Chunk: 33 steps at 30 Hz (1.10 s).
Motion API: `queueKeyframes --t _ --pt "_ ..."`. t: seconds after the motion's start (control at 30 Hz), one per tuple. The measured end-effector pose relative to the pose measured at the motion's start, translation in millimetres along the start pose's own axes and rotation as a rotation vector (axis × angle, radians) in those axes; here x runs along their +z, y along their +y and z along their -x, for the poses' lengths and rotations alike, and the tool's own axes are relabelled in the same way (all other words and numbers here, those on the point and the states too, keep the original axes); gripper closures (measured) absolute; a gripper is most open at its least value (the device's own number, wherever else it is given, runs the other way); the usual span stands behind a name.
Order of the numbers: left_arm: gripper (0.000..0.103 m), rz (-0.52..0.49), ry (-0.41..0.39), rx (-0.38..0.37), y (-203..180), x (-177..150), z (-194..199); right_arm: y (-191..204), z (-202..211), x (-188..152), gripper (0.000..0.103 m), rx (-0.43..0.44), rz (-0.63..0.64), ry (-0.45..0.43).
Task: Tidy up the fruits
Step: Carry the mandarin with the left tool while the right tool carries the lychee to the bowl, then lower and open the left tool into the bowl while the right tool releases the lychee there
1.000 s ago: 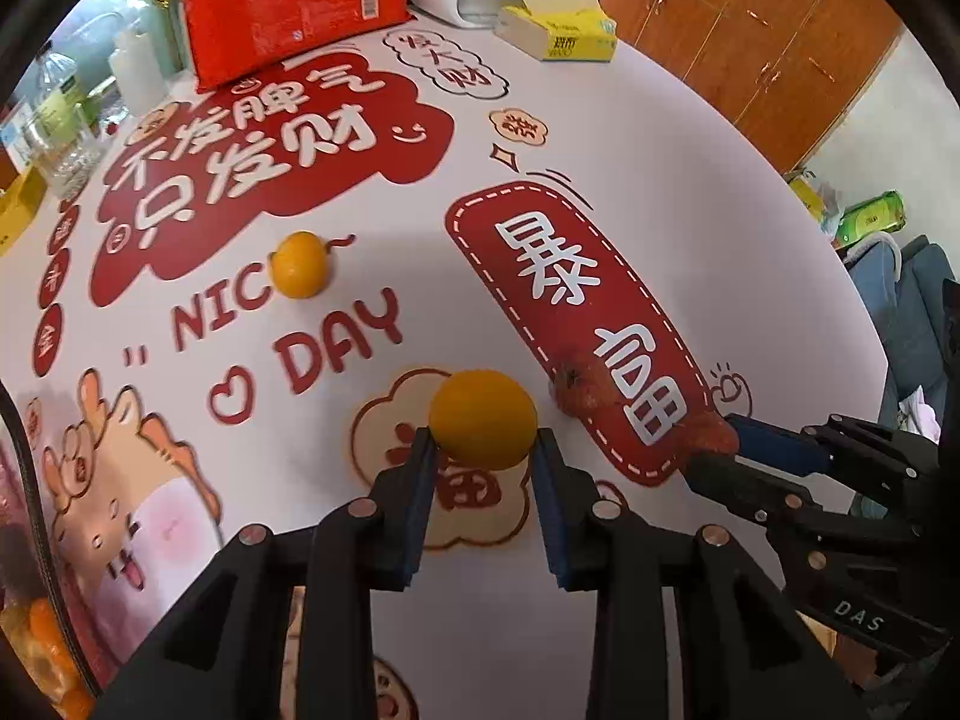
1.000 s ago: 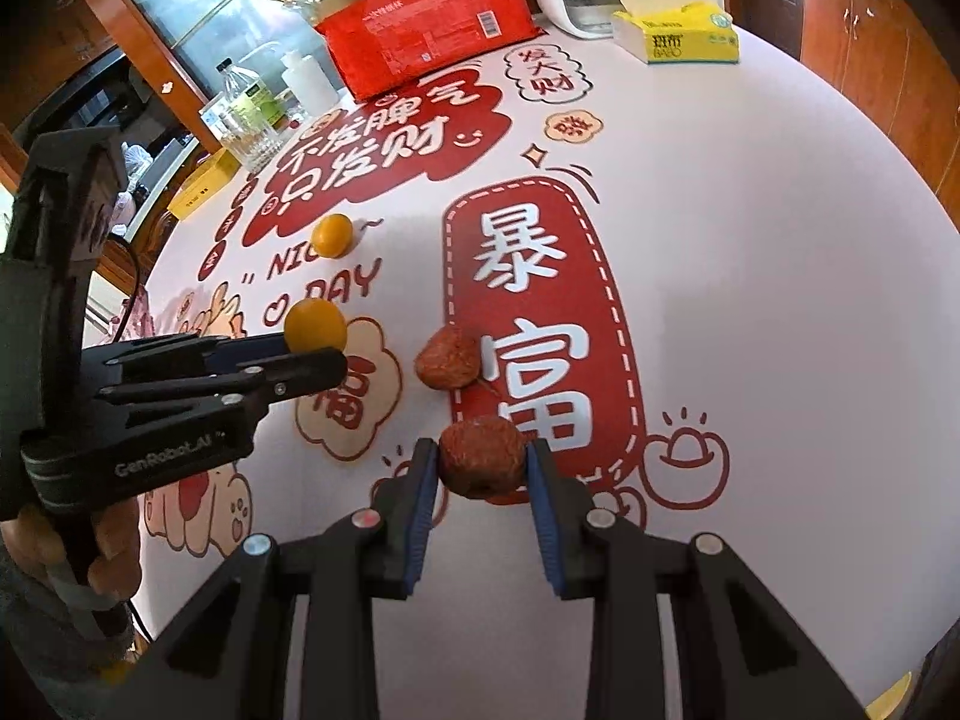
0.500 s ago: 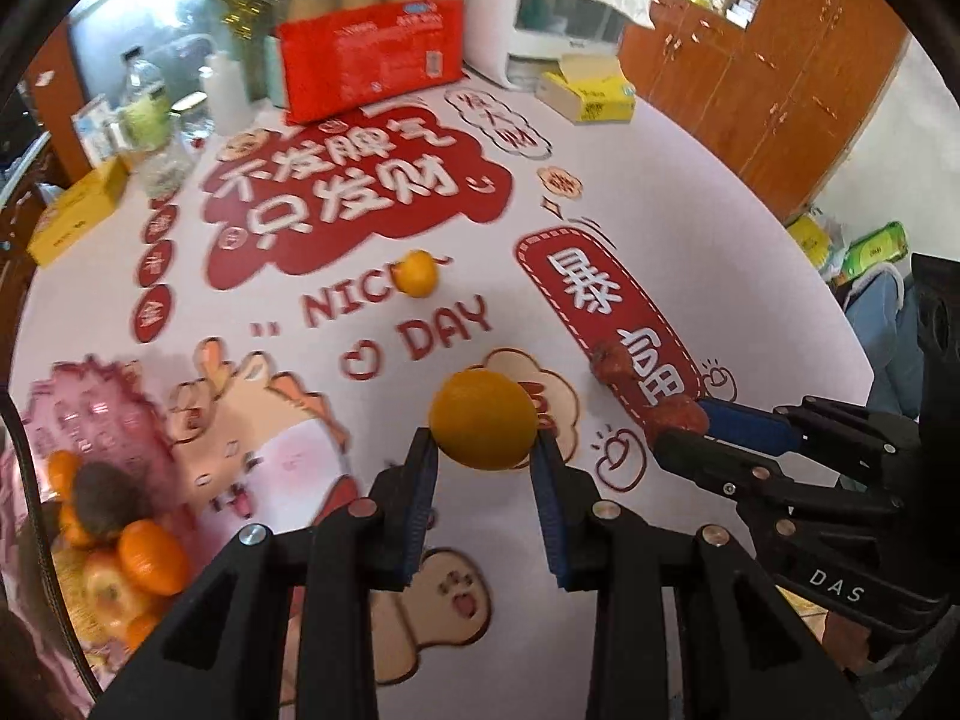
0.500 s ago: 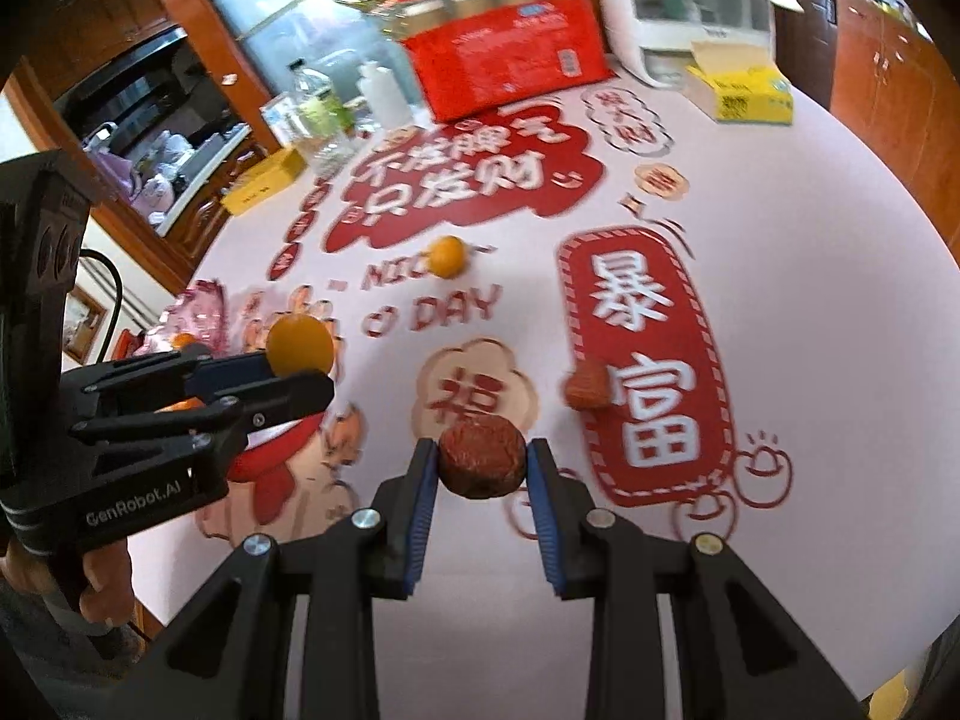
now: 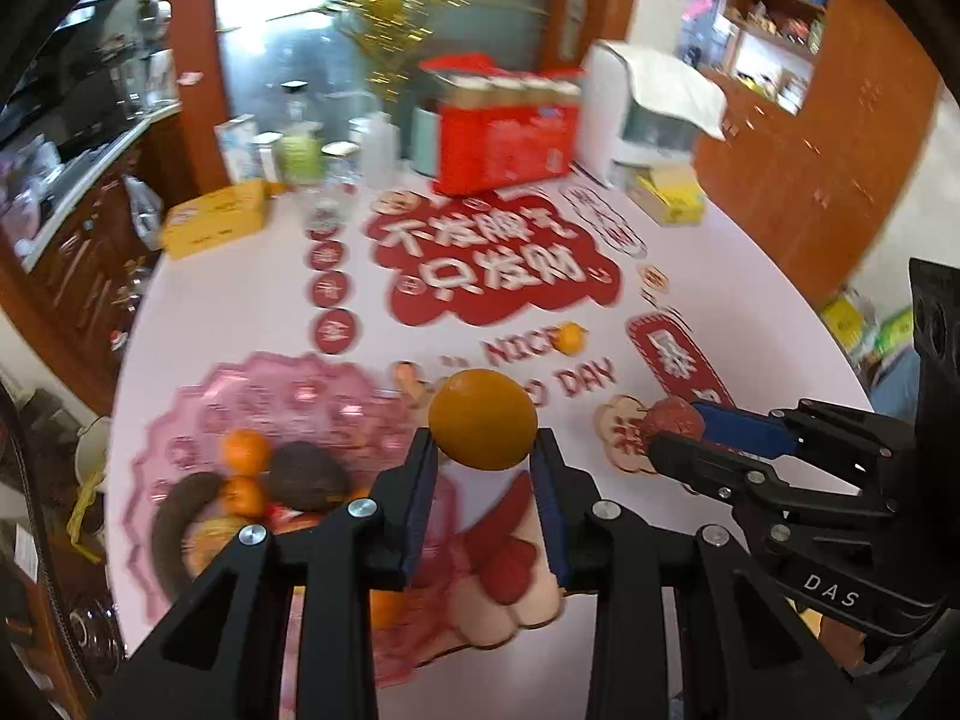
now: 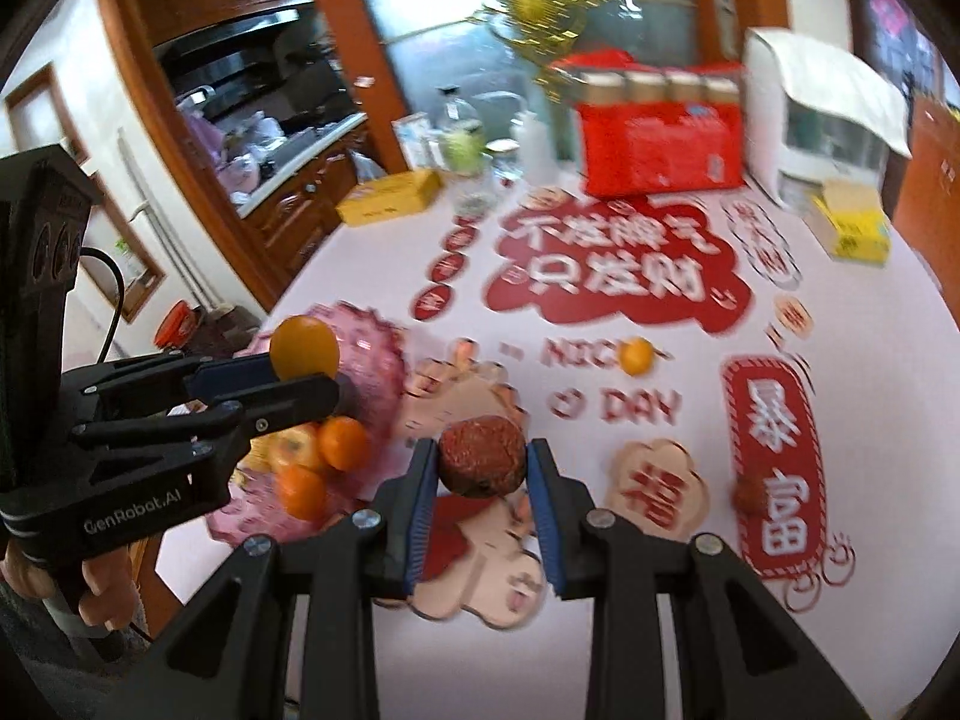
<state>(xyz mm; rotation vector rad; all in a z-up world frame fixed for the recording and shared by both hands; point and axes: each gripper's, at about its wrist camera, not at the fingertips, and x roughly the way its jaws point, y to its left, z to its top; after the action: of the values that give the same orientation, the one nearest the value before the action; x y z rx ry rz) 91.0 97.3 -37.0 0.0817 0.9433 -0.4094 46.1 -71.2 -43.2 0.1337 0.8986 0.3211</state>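
Left gripper [image 5: 483, 468] is clamped on an orange [image 5: 483, 418], both blue pads pressing its sides; right gripper [image 6: 480, 480] is clamped likewise on a rough, dark-red fruit [image 6: 482, 455]. Both loads are carried clear of the table [image 6: 870, 480]. The destination, judged from the task, is the pink scalloped plate [image 5: 288, 384], which already holds several small oranges [image 5: 243, 450] and dark fruits [image 5: 306, 474]. From the left gripper the plate lies down and to the left, and the orange appears to sit just off the plate's near-right rim; from the right gripper the plate is further left, with the left gripper between. The left hand is therefore the nearer and should unload first. Open room on the plate is at its far, upper portion; the near portion is crowded. The plate's left rim is close to the table edge, so overshoot in that direction risks fruit rolling off. Still on the cloth, well apart from the plate: one small orange [image 6: 636, 356] and one red fruit [image 6: 747, 495].
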Motion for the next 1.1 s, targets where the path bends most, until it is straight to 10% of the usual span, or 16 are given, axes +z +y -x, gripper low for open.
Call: queueKeyframes --t 0.6,1.1 --pt "0.073 0.096 0.021 0.079 136.3 -44.4 29.7 129.9 -53.4 27.4 0.073 0.054 0.120 0.016" --pt "0.073 0.073 0.219 0.055 154.7 -93.2 -32.5 160.7 -116.1 -11.4 0.073 -0.019 0.135 0.192"
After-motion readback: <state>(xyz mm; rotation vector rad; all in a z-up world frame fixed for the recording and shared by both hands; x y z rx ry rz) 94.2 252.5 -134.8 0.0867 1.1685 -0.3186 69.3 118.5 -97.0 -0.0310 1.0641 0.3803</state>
